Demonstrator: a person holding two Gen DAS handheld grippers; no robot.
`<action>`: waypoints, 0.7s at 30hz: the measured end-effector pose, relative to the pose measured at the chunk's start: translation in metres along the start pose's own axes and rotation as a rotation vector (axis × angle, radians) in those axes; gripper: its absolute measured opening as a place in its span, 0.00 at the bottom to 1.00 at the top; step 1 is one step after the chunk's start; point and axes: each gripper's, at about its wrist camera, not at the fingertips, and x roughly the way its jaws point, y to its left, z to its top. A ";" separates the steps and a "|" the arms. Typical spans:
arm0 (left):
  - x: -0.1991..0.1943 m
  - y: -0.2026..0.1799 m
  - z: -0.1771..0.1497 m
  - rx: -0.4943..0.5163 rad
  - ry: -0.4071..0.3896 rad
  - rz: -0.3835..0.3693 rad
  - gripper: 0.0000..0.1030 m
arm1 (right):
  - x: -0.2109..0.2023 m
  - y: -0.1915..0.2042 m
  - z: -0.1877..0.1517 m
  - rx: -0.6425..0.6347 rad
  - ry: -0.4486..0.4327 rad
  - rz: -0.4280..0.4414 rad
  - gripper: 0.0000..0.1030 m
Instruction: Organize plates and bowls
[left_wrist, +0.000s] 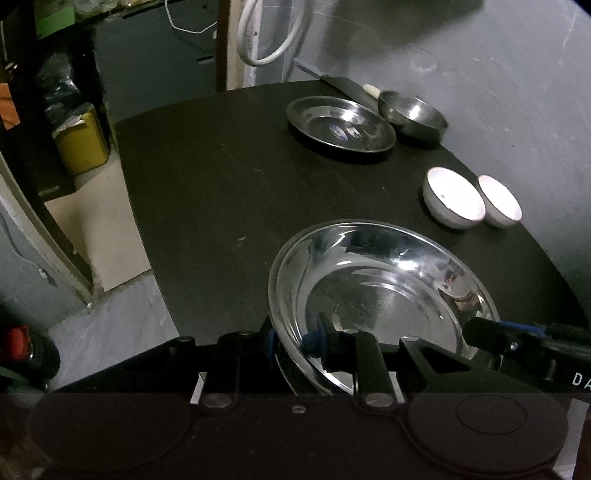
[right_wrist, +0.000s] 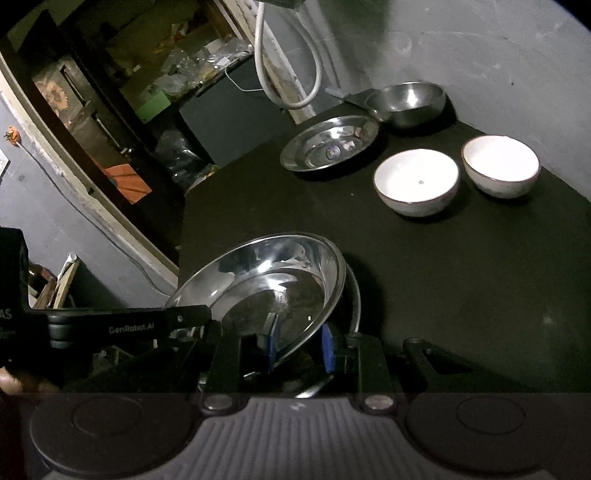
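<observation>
Left wrist view: left gripper (left_wrist: 291, 341) has its jaws nearly closed over the near rim of the big steel plate (left_wrist: 384, 295), at the near edge of the black tabletop (left_wrist: 207, 192). A smaller steel plate (left_wrist: 340, 123), steel bowl (left_wrist: 412, 112) and two white bowls (left_wrist: 454, 197) sit farther back.

Right wrist view: right gripper (right_wrist: 301, 349) pinches the same plate's rim, jaws narrow. The plate is tilted, looks rigid, light and slick; rim grips seem best. The white bowls look breakable.

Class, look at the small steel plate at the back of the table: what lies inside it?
Inside the small steel plate there are only a round sticker or mark and reflections; no food or dish. What is beneath it is covered.
</observation>
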 end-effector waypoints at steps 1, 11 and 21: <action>0.000 -0.002 -0.001 0.008 0.000 0.001 0.23 | 0.000 -0.001 -0.001 0.001 0.004 -0.001 0.27; 0.003 -0.015 -0.003 0.092 -0.019 0.034 0.28 | 0.003 0.001 -0.002 -0.010 0.021 -0.034 0.29; 0.004 -0.020 -0.003 0.131 -0.025 0.073 0.31 | 0.008 0.007 -0.001 -0.041 0.044 -0.057 0.30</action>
